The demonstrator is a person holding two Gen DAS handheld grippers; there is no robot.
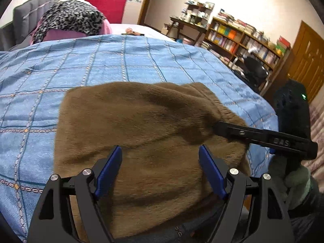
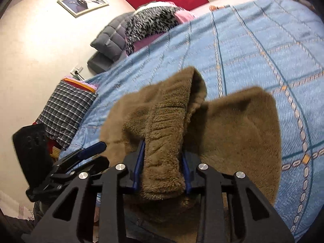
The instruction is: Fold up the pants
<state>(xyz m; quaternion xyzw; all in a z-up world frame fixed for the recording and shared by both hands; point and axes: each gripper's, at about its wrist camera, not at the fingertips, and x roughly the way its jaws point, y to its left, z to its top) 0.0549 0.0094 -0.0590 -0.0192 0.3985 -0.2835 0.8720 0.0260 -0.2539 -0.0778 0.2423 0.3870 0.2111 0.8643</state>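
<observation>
Clearly the right tongs (image 2: 164,169) clamp a thick fleece band of the brown pants (image 1: 149,133), which lie on the near edge of the blue bedspread (image 1: 121,60); the left tongs (image 1: 160,172) hover spread and empty. A one-sided pull could bunch the fold or drag it off the bed.

Bed (image 1: 141,60): covered by a blue checked bedspread (image 1: 30,101) filling mid-frame. Lying on it:
- brown fleece pants (image 1: 141,131), lower centre of the left wrist view, folded into a rough rectangle;
- leopard-print cloth (image 1: 70,18) over pink bedding (image 1: 60,34), upper left;
- grey quilted cushion (image 2: 111,34), upper left of the right wrist view;
- checked pillow (image 2: 64,109), left edge there.
</observation>
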